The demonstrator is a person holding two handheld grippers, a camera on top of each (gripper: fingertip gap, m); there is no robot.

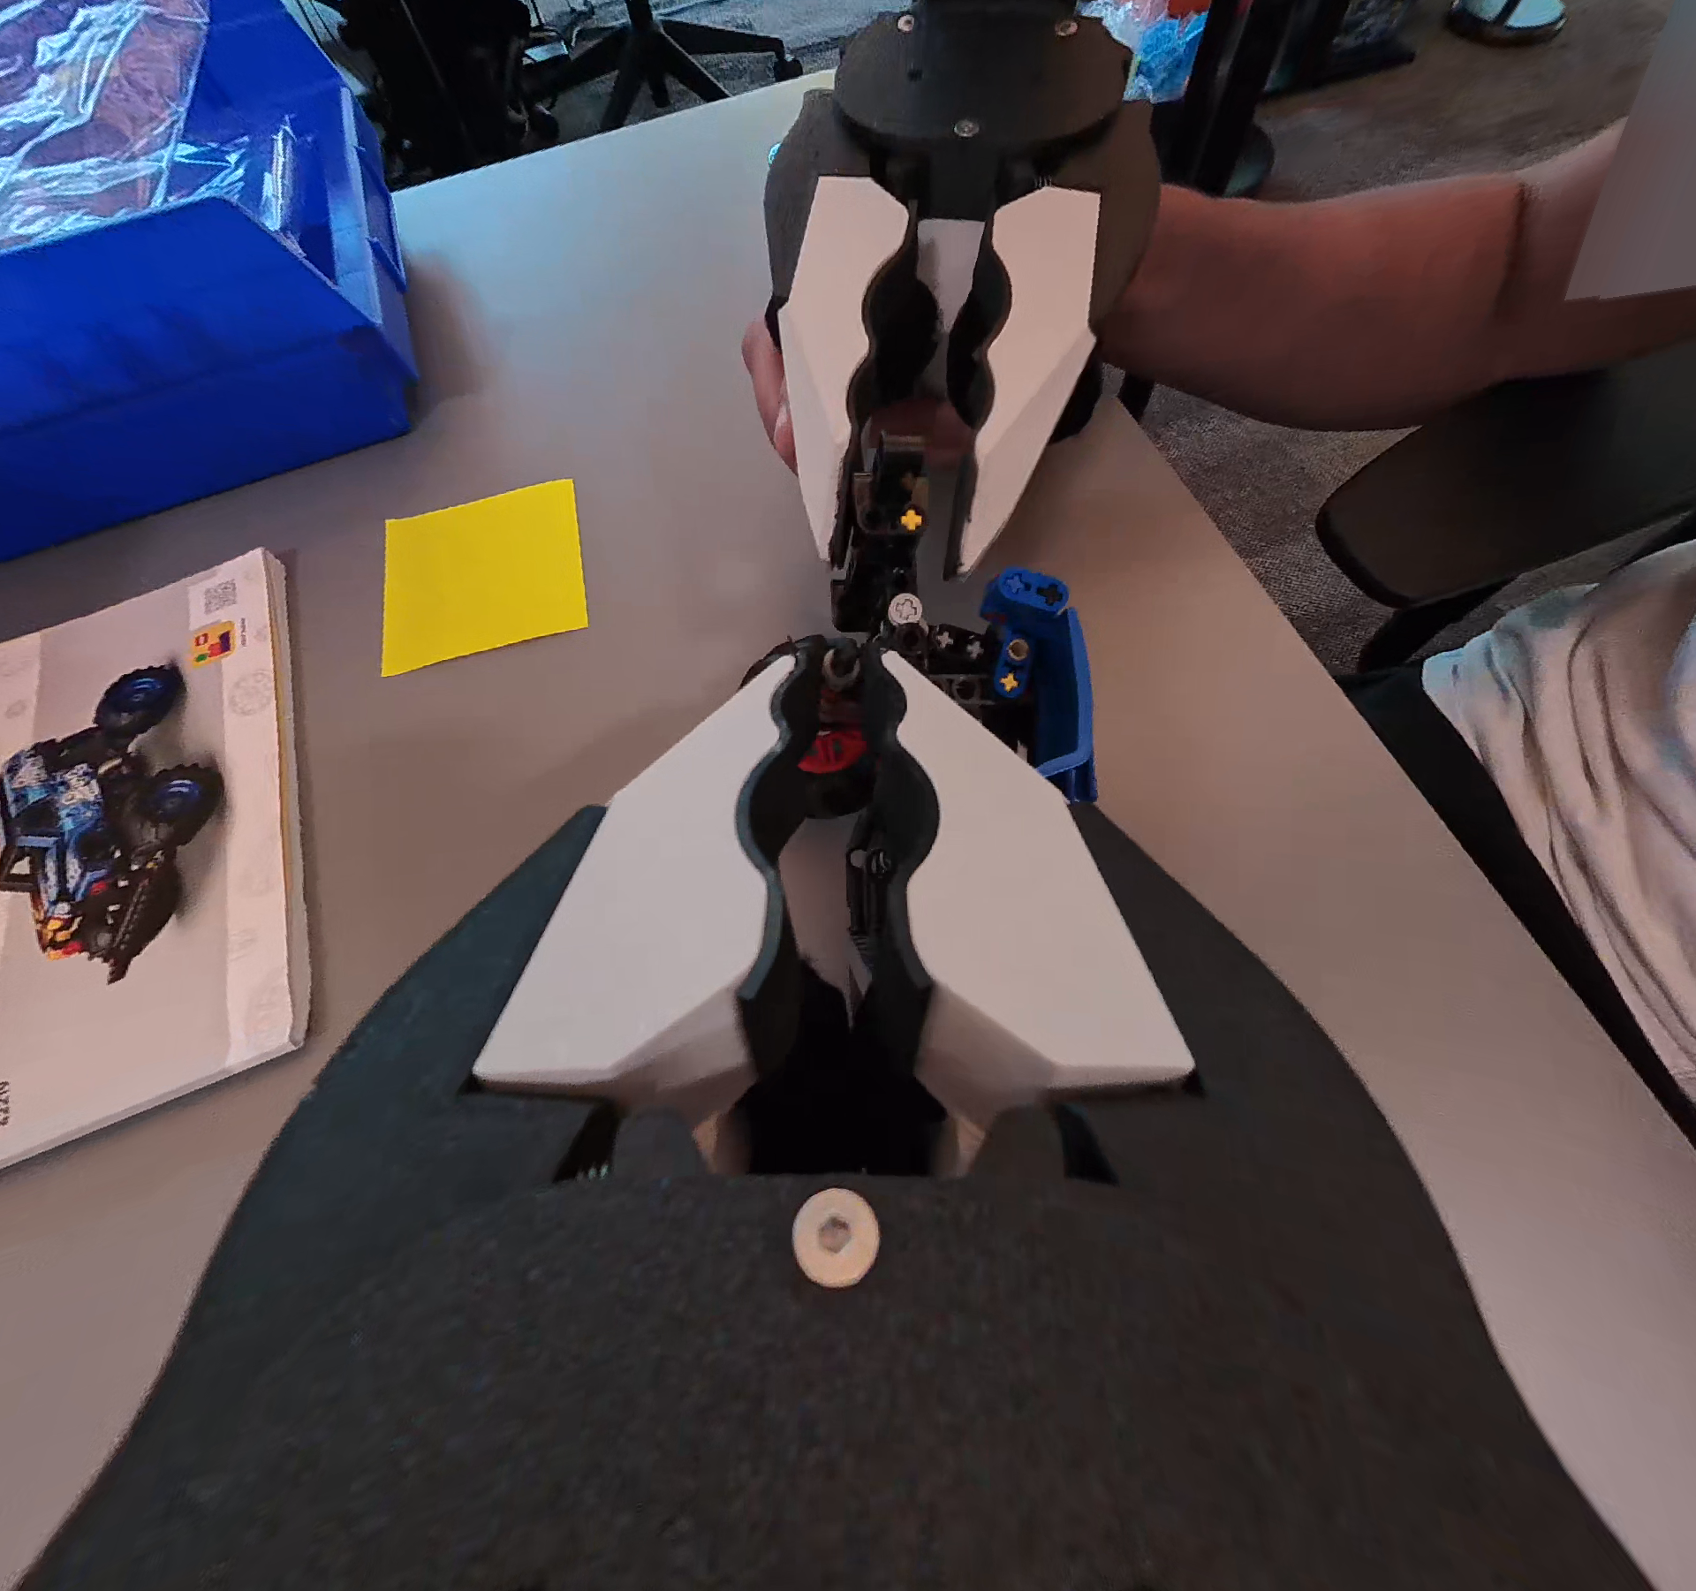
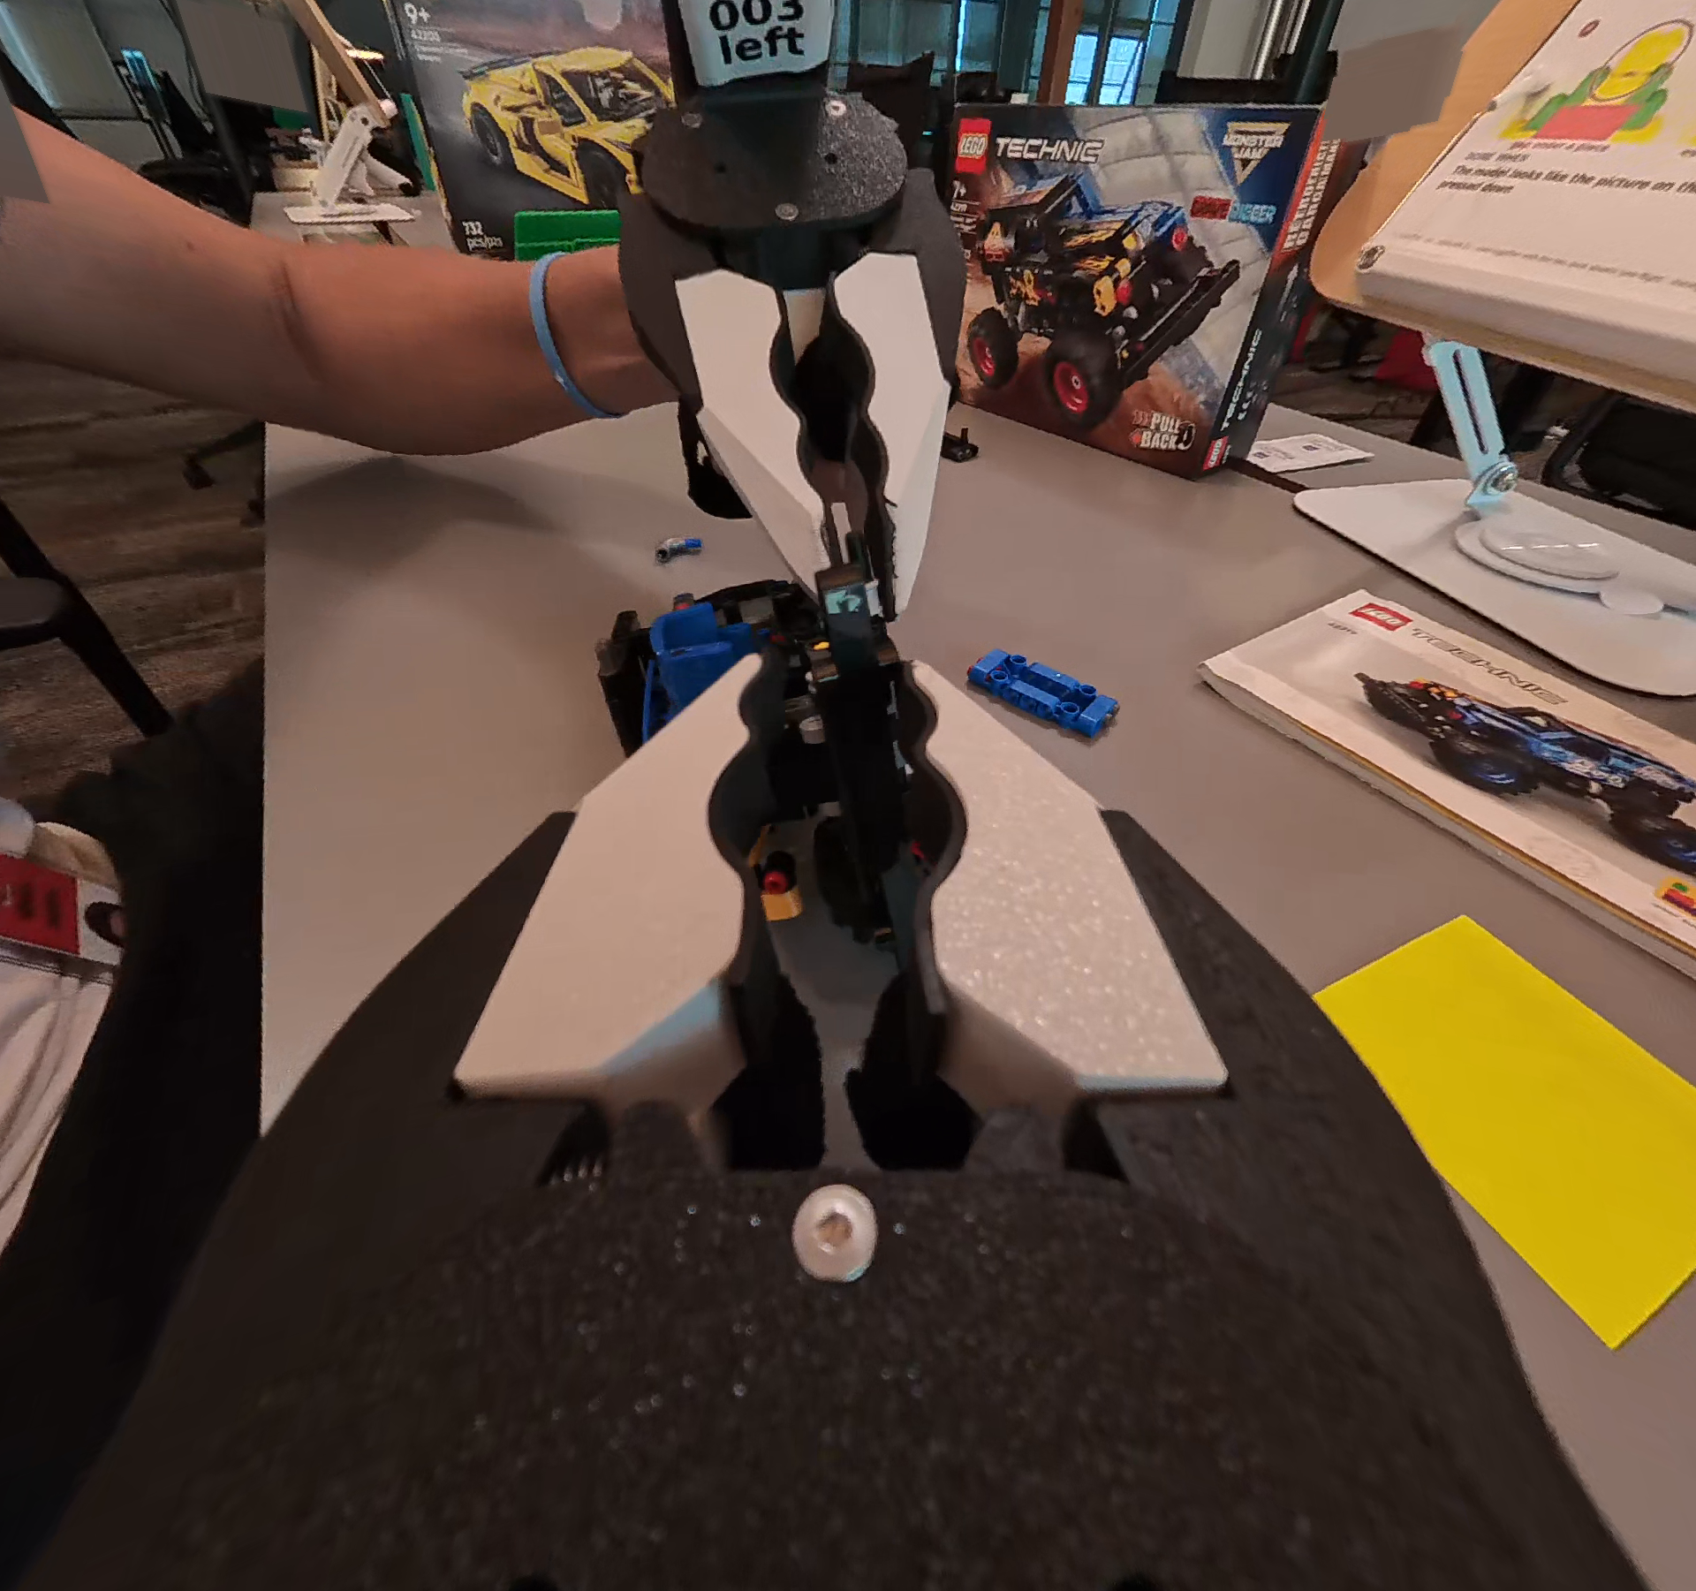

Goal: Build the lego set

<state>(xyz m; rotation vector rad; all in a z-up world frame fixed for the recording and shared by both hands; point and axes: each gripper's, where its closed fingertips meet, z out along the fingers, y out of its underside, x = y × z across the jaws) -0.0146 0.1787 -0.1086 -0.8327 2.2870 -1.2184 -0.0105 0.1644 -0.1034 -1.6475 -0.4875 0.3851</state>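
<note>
Left tool [image 1: 849, 666] fingers narrow, pinched on the near end of the brick-built chassis [image 1: 973, 666]: black beams, blue fender panel, yellow and grey pin ends. Red part visible between its fingers further back. Right tool [image 1: 895, 560] comes in from the far side, also narrow, clamped on a black beam section of the same chassis. The two tools face each other tip to tip, nearly touching.

From the right wrist view: right tool [image 2: 840, 675] grips the black frame; left tool [image 2: 858, 592] opposite it, tips on a black upright piece. Can't tell whether the chassis rests on the table [image 1: 642, 262] or sits just above it; it's at mid-table.

Around it:
- yellow paper square [image 1: 484, 576] left of the chassis, flat on the table
- instruction booklet [image 1: 138, 840] further left, closed
- blue bin [image 1: 184, 308] with clear plastic bag, far left
- loose blue plate brick [image 2: 1042, 691] near the chassis
- small blue-grey pin [image 2: 679, 547] beyond it
- two toy set boxes [image 2: 1129, 280] standing at the table's edge
- document stand [image 2: 1514, 491] beside the boxes
</note>
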